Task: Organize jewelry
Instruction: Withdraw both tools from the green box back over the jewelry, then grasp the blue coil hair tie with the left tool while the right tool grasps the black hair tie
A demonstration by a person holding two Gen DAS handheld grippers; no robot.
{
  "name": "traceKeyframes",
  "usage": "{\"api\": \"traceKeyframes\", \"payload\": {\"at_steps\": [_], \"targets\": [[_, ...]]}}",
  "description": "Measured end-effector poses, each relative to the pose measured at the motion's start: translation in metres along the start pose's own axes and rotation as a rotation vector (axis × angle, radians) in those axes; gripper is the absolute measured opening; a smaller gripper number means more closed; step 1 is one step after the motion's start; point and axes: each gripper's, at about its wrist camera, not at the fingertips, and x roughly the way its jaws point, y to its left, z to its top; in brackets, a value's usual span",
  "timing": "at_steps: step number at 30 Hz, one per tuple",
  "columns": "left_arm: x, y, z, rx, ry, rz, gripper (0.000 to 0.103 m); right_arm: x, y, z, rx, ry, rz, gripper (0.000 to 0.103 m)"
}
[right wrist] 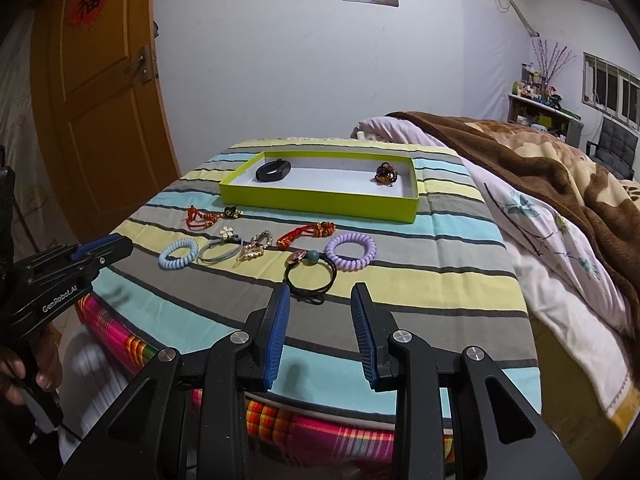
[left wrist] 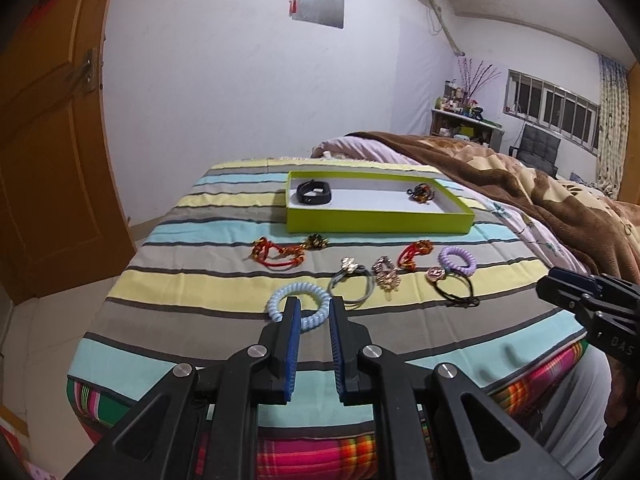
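Note:
A lime-green tray (left wrist: 376,222) (right wrist: 320,204) lies on the striped bed; it holds a black band (left wrist: 315,193) (right wrist: 273,170) and a dark beaded bracelet (left wrist: 420,193) (right wrist: 386,173). In front of it lie a light blue spiral tie (left wrist: 276,300) (right wrist: 179,254), a grey tie with a flower (left wrist: 352,280) (right wrist: 222,246), a gold clip (left wrist: 386,276) (right wrist: 254,246), red cord bracelets (left wrist: 280,254) (right wrist: 306,234), a purple spiral tie (left wrist: 458,260) (right wrist: 351,251) and a black tie with beads (left wrist: 456,292) (right wrist: 310,274). My left gripper (left wrist: 313,306) (right wrist: 116,246) is open just before the blue tie. My right gripper (right wrist: 322,294) (left wrist: 560,280) is open, empty, near the black tie.
A brown blanket (right wrist: 540,160) and pink floral quilt (right wrist: 552,248) cover the bed to the right. An orange door (right wrist: 100,100) stands at the left, a white wall behind. A shelf (left wrist: 464,120) and chair (left wrist: 538,146) stand at the far right.

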Motion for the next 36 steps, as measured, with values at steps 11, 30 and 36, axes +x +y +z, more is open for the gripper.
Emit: {"api": "traceKeyframes", "payload": {"at_steps": [11, 30, 36], "targets": [[0.036, 0.014, 0.001, -0.008, 0.066, 0.025, 0.014, 0.023, -0.003, 0.007, 0.007, 0.03, 0.003, 0.033], [0.089, 0.03, 0.003, -0.022, 0.153, 0.044, 0.016, 0.091, 0.001, 0.024, 0.024, 0.13, 0.063, 0.033], [0.093, 0.025, 0.003, 0.0, 0.138, 0.065, 0.016, 0.108, 0.005, 0.023, 0.03, 0.177, 0.084, 0.033]]}}
